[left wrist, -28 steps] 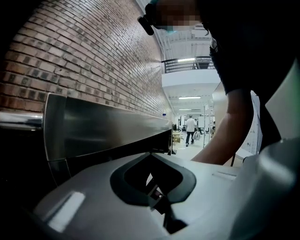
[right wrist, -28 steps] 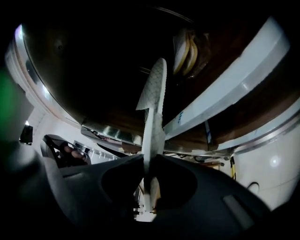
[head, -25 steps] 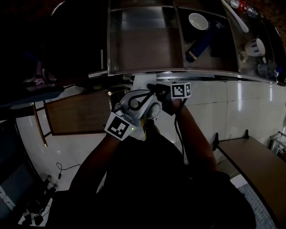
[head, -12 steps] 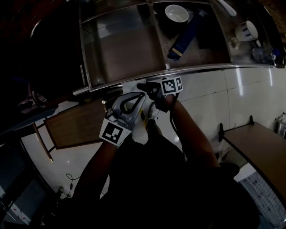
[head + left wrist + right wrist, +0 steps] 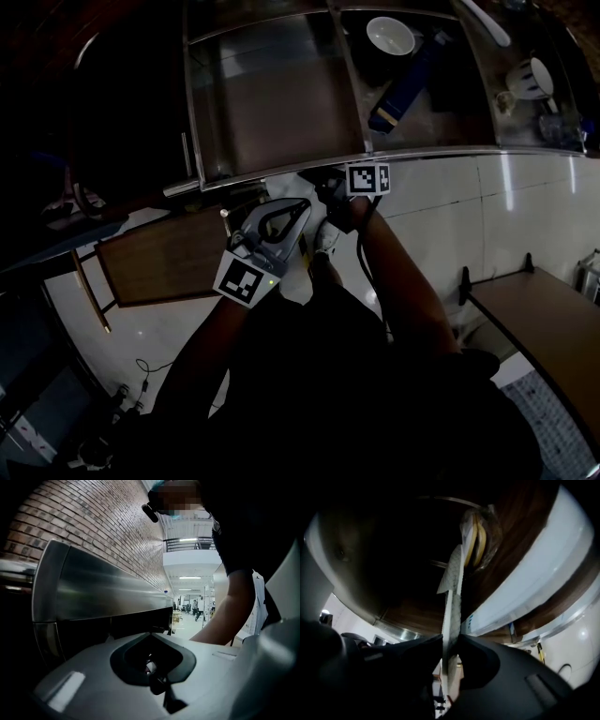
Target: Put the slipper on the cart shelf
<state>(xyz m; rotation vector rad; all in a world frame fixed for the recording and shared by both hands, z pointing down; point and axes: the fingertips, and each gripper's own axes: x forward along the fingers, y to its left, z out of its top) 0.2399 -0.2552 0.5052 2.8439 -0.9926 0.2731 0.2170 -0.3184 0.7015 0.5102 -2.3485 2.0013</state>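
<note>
Right now the right gripper (image 5: 451, 645) is clamping the slipper (image 5: 452, 606) edge-on. Its two dark jaws are pressing on either face of the thin white sole, so the flat shape is standing up like a blade and reaching away toward a yellowish, wrapped-looking part at its far end. Gripping it across the thin sole seems sensible: a floppy slipper is giving the pads little else to bite on, and a slim profile is probably making it easier to slide into a low gap. Beyond the slipper, the right gripper view is showing a dark hollow framed by brown panels and a steel lip. I am reading that as the space under the cart's top, though I cannot tell which shelf it is. In the head view both grippers are sitting at the near rim of the cart (image 5: 281, 171), below its steel top, where a white bowl (image 5: 389, 36) and a blue pack (image 5: 398, 89) are lying toward the far right. The left gripper (image 5: 303, 206) is hovering just left of the right one with its jaws drawn together on nothing, apparently acting as a spare hand and standing clear of the slipper's path. The slipper is not yet resting on any shelf; it is hanging in the grip at the cart's near edge.
</note>
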